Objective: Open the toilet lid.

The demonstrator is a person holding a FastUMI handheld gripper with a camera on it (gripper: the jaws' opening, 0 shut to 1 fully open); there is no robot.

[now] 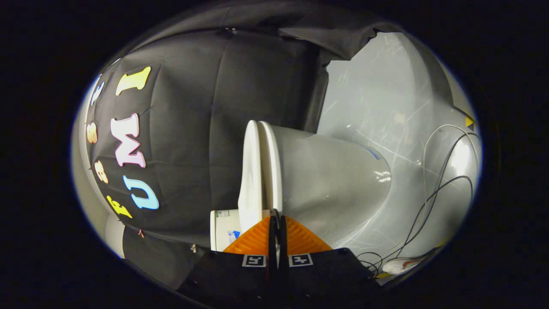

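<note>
The view is rolled on its side, so the white toilet lies sideways just beyond my fingers. Its lid (251, 171) rests flat against the seat (271, 167), with only a thin seam between them. The grey-white bowl (330, 180) bulges away on the seat's other side. My gripper (276, 216) is shut, the two fingers pressed together with nothing visibly held between them. Their tips sit right at the near rim of the seat, beside the lid's edge.
The white tank (224, 229) with a small label stands behind the lid, against the black cloth wall (193, 128). Beyond the bowl, black and white cables (437, 189) trail over a glossy grey floor (377, 111). A white shoe (401, 265) lies near the cables.
</note>
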